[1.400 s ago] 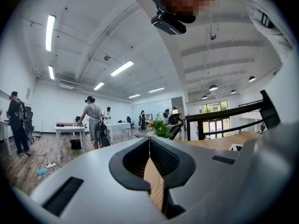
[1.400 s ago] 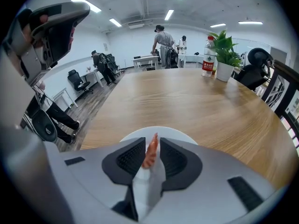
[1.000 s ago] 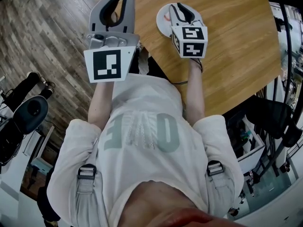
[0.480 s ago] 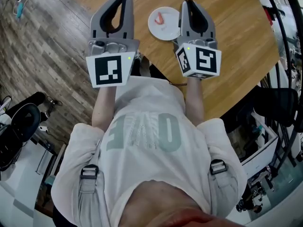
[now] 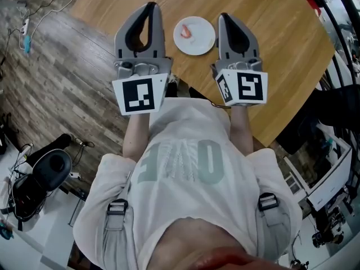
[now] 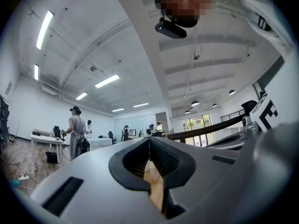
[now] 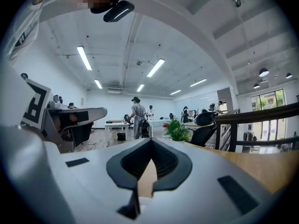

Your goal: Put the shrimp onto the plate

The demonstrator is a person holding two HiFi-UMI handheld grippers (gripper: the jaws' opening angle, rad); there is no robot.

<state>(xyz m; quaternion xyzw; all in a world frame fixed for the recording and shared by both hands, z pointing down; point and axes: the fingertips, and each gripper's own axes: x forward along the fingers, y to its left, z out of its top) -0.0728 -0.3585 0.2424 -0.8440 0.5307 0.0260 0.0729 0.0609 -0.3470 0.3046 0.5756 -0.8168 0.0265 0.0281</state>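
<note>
Drawn back off the plate (image 5: 203,41), my right tongs (image 5: 225,17) and left tongs (image 5: 148,8) flank it, both closed, empty; the shrimp (image 5: 185,32) lies on it.

My head camera (image 6: 170,29) sits above my chest, looking steeply down past my shirt (image 5: 180,156) to the table (image 5: 270,32) and floor (image 5: 62,77), with both grippers close beneath it. The camera on my left gripper (image 5: 149,7) rides low behind the jaws, tilted up along them toward the ceiling (image 6: 140,45) and the far office. The one on my right gripper (image 5: 223,17) faces likewise. Each catches the head camera at its top edge and the other gripper's marker (image 7: 35,104) at its side. Through the jaws each shows a sliver of table, shared with the head view.
</note>
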